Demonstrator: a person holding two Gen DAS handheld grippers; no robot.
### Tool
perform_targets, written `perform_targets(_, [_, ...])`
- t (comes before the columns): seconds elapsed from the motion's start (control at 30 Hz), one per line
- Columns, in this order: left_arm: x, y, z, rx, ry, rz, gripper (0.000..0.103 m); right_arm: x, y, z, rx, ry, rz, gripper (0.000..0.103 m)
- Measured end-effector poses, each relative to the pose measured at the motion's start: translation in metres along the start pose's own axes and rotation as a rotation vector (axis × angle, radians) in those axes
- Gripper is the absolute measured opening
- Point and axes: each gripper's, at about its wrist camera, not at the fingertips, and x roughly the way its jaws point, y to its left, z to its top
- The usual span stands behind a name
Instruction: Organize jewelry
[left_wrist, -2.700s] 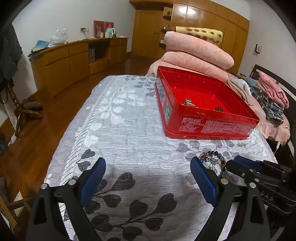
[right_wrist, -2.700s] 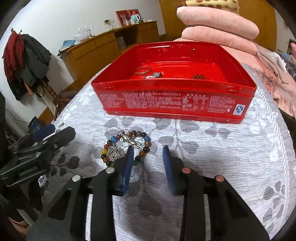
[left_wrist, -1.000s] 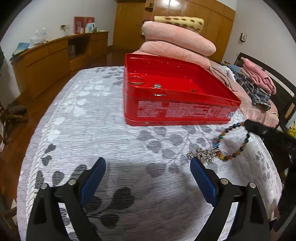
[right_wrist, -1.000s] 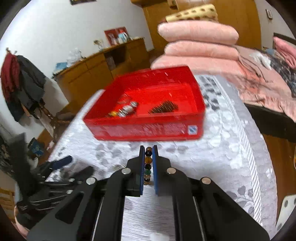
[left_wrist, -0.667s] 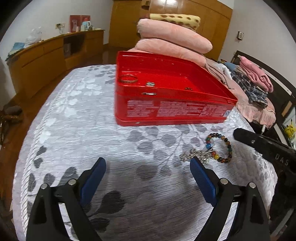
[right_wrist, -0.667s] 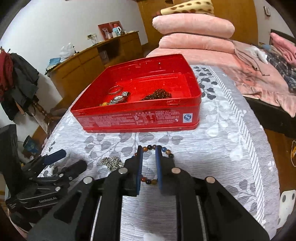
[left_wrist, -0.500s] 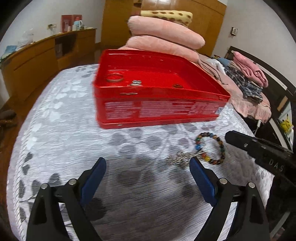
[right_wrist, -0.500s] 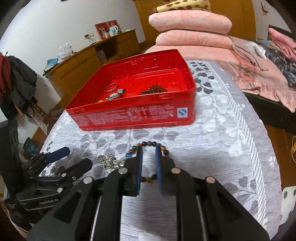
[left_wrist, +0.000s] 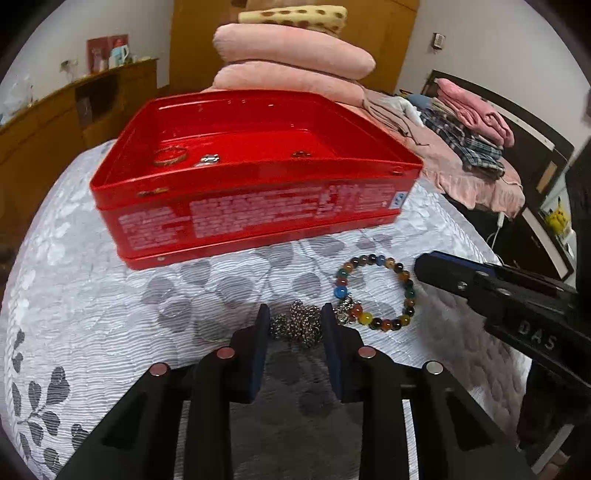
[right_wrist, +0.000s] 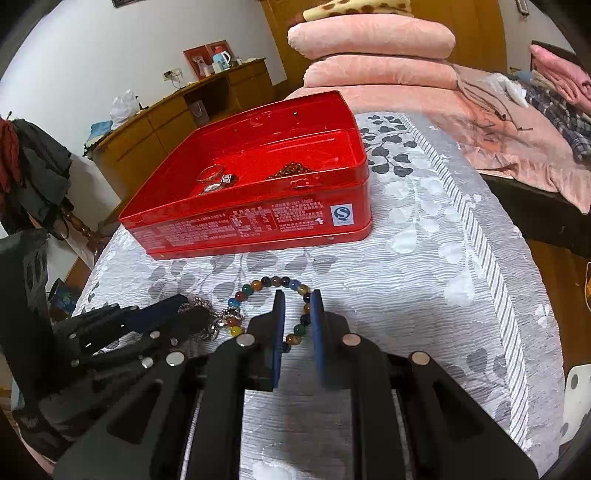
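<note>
A red tin box (left_wrist: 258, 206) (right_wrist: 258, 218) stands on the grey leaf-patterned cloth and holds a ring (left_wrist: 170, 156) and other small pieces. A multicoloured bead bracelet (left_wrist: 373, 291) (right_wrist: 273, 284) lies in front of it, joined to a heap of silver chain (left_wrist: 299, 325) (right_wrist: 201, 306). My left gripper (left_wrist: 293, 314) has its fingers closing around the chain heap, with a gap still showing. My right gripper (right_wrist: 297, 299) straddles the bracelet's right side, fingers slightly apart; it also shows in the left wrist view (left_wrist: 461, 277).
Pink pillows (left_wrist: 291, 62) are stacked behind the box. A bed with folded clothes (left_wrist: 476, 122) lies to the right. A wooden sideboard (right_wrist: 177, 122) runs along the left wall. The table edge drops off on the right (right_wrist: 524, 314).
My left gripper has moved forward to the chain and narrowed from wide open. My right gripper lowered the bracelet to the cloth and loosened its fingers around it.
</note>
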Motion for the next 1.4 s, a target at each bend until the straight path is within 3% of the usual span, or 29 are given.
perform_targets(0.07, [-0.005, 0.004, 0.001, -0.023, -0.025, -0.008, 0.009, 0.001, 0.001, 0.0, -0.002, 0.003, 0.004, 0.014])
perform_targets(0.1, [-0.009, 0.006, 0.001, -0.034, -0.036, -0.016, 0.008, 0.002, 0.001, 0.0, -0.003, 0.004, 0.006, 0.014])
perform_targets(0.3, [-0.036, 0.019, 0.007, -0.089, -0.11, -0.089, 0.007, 0.005, 0.002, 0.0, -0.002, 0.011, 0.007, 0.014])
perform_targets(0.77, [-0.105, 0.046, 0.014, -0.142, -0.297, -0.087, 0.007, 0.01, 0.011, -0.002, -0.024, 0.03, 0.014, 0.014])
perform_targets(0.87, [-0.102, 0.052, 0.011, -0.15, -0.28, -0.069, 0.007, 0.009, 0.014, -0.002, -0.033, 0.029, 0.021, 0.014])
perform_targets(1.1, [-0.05, 0.072, -0.009, -0.18, -0.104, -0.012, 0.008, 0.01, 0.023, -0.004, -0.051, 0.044, 0.022, 0.021])
perform_targets(1.17, [-0.045, 0.073, -0.015, -0.18, -0.077, -0.001, 0.013, 0.01, 0.024, -0.005, -0.053, 0.045, 0.018, 0.023])
perform_targets(1.23, [-0.045, 0.073, -0.018, -0.18, -0.072, 0.001, 0.041, 0.01, 0.026, -0.005, -0.054, 0.043, 0.013, 0.029])
perform_targets(1.4, [-0.042, 0.066, -0.02, -0.158, -0.065, 0.011, 0.06, 0.013, 0.027, -0.005, -0.058, 0.05, 0.013, 0.03])
